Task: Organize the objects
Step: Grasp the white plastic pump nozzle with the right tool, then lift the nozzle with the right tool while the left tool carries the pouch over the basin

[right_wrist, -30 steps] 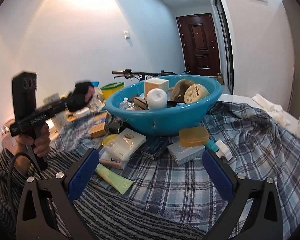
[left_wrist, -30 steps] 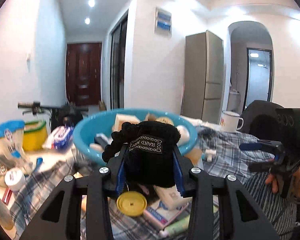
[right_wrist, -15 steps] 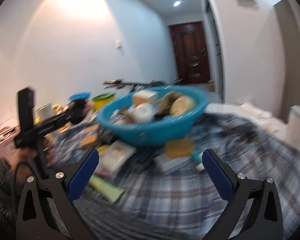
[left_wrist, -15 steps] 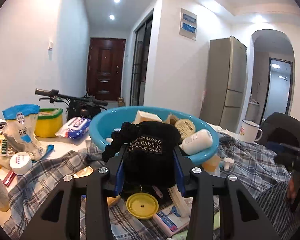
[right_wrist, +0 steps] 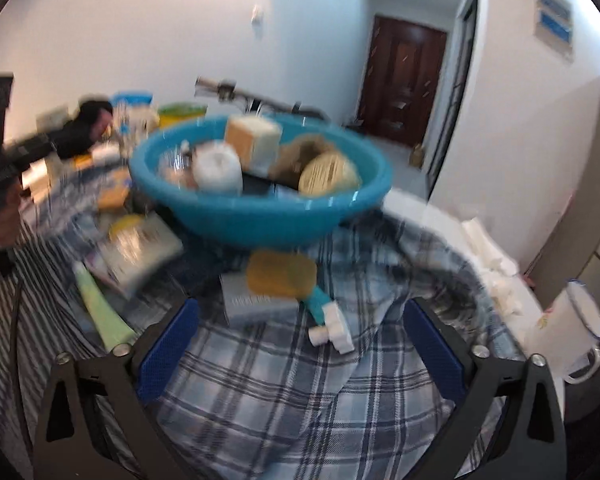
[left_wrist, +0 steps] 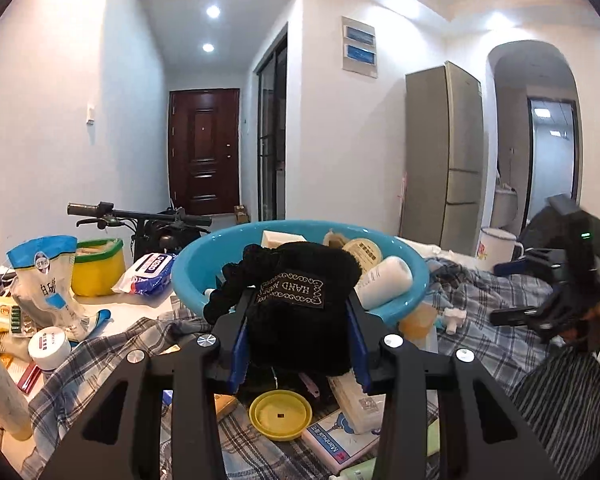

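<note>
A: What have the left jaws got?

B: The left gripper [left_wrist: 298, 334] is clamped on a black knit pouch [left_wrist: 300, 304], its blue pads pressing both sides. The pouch's label faces the camera upside down, and a drawstring loop hangs off its left edge. It is held up in front of the blue basin [left_wrist: 404, 304], above the clutter on the counter.

A: And the right?

B: The right gripper [right_wrist: 300, 344] has its jaws wide but closing, with nothing gripped. Between the pads, further off, I see plaid cloth [right_wrist: 284, 392] and a small white cap piece [right_wrist: 334, 332] on a teal tube. That view is blurred.

A: What lies just past them?

B: In the right view, an orange soap [right_wrist: 282, 274] sits on a grey box [right_wrist: 256, 300], both just in front of the basin. A green tube [right_wrist: 100, 312] lies to the left. Under the left gripper there is a yellow lid [left_wrist: 280, 414] and a white box beside it.

A: What's in the basin?

B: A white bottle [left_wrist: 384, 280], a round tan tin [right_wrist: 328, 172], a cream box [right_wrist: 252, 142] and some smaller bits I can't make out.

A: Further out?

B: A white mug [right_wrist: 568, 332] stands at the counter's right edge. On the left are a wipes pack [left_wrist: 148, 272], a yellow tub [left_wrist: 98, 268] and a blue-and-white bag [left_wrist: 46, 276]. Behind is a bicycle handlebar [left_wrist: 136, 214] and a dark door [left_wrist: 204, 152].
</note>
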Motion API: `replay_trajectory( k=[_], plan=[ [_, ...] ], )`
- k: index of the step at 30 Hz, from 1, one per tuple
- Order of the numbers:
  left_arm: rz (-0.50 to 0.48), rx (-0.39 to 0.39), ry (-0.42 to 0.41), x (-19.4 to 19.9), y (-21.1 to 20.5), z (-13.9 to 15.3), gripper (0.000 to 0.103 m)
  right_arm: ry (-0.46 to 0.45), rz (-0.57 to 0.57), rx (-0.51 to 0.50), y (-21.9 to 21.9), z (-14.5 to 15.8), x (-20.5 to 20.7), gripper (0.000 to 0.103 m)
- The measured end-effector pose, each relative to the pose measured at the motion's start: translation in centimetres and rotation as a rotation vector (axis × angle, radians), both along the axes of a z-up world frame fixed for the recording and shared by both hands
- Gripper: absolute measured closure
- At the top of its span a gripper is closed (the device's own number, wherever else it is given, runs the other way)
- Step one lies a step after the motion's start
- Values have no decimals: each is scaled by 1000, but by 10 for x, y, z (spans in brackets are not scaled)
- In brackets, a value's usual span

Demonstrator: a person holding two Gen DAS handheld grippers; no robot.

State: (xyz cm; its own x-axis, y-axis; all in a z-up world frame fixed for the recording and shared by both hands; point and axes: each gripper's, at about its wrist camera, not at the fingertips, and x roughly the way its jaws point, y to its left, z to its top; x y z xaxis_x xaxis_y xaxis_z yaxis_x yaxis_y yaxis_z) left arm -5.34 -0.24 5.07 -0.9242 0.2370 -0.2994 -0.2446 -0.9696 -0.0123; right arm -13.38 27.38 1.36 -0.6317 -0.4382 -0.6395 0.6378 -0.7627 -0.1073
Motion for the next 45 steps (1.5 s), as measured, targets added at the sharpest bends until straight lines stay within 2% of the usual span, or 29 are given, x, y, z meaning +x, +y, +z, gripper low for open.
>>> replay_trajectory(
  k=[2, 4, 6, 8, 11, 13, 15, 18, 21, 27, 38, 45],
  plan=[
    [1, -7, -4, -1, 2, -1, 60, -35, 16, 41, -3, -13, -14, 27],
    [3, -5, -15, -3, 1, -2, 60, -32, 9, 105, -7, -22, -22, 32],
    [6, 0, -22, -5, -1, -3, 60, -48, 13, 146, -10, -31, -33, 55],
    [8, 4, -25, -5, -1, -4, 60, -82, 17, 157, -10, -39, -39, 64],
    [9, 6, -29, -5, -2, -4, 60, -102, 4, 214, -10, -54, -43, 66],
    [6, 4, -33, -6, -2, -5, 60, -110, 0, 164, -5, -56, -44, 68],
    [6, -2, -37, -7, 0, -5, 60, -118, -8, 148, -1, -57, -44, 74],
    [1, -9, -38, -7, 1, -5, 60, -99, -4, 135, 3, -52, -37, 74],
    [2, -8, -35, -7, 0, -5, 60, -46, -10, 123, 6, -37, -27, 74],
    [18, 4, -39, -8, -4, -6, 60, 36, 28, 0, 11, 13, 0, 74],
    [36, 24, -42, -9, -9, -4, 60, 183, 180, -249, -37, 112, 39, 74],
    [41, 38, -46, -9, -12, -4, 60, 262, 233, -382, -65, 168, 40, 74]
  ],
)
